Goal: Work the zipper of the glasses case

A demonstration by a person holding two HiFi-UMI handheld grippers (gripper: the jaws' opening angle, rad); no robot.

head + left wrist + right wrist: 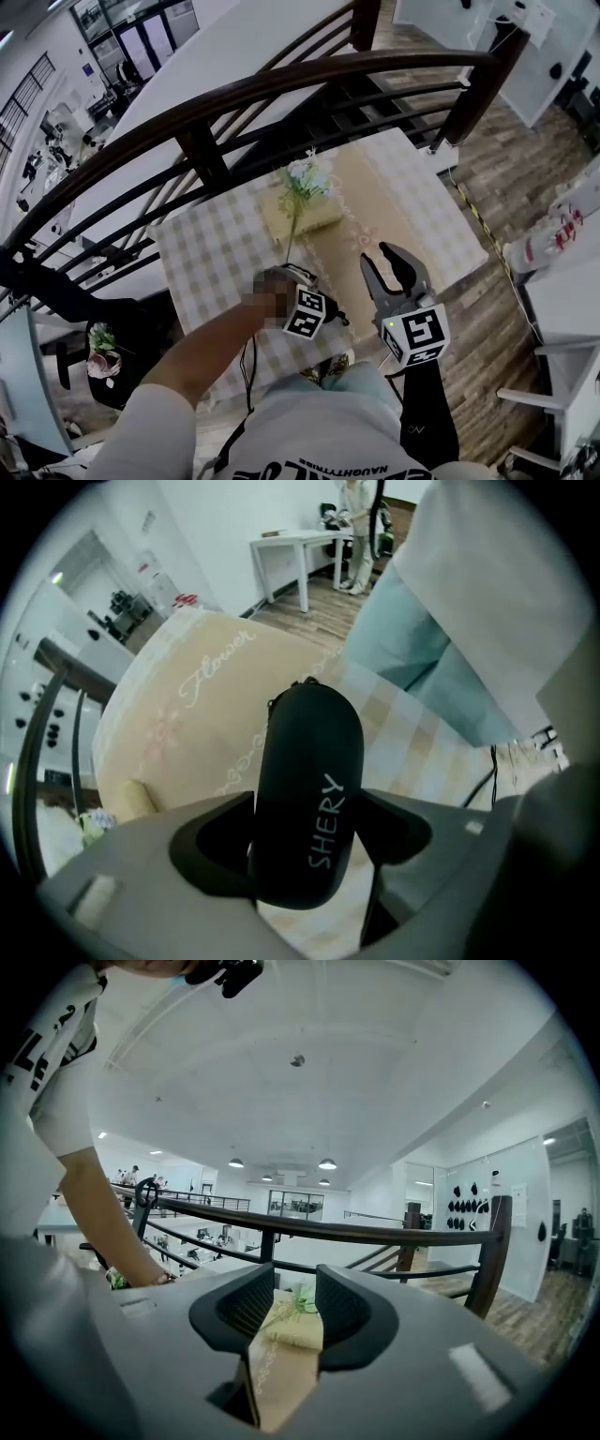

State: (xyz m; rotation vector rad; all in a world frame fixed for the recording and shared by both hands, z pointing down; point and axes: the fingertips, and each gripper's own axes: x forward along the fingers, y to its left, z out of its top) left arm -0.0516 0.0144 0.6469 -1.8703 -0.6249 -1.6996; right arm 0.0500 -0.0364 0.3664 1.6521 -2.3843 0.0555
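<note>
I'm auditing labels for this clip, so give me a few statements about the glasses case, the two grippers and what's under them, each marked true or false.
1. The black glasses case stands between the jaws of the left gripper. True.
2. The right gripper is clamped on the case. False: its jaws stand apart with nothing between them.
3. The case bears white lettering. True.
4. The case lies on bare wood. False: a checked cloth and a beige runner cover the surface there.
5. Flowers stand farther back on the runner. True.
</note>
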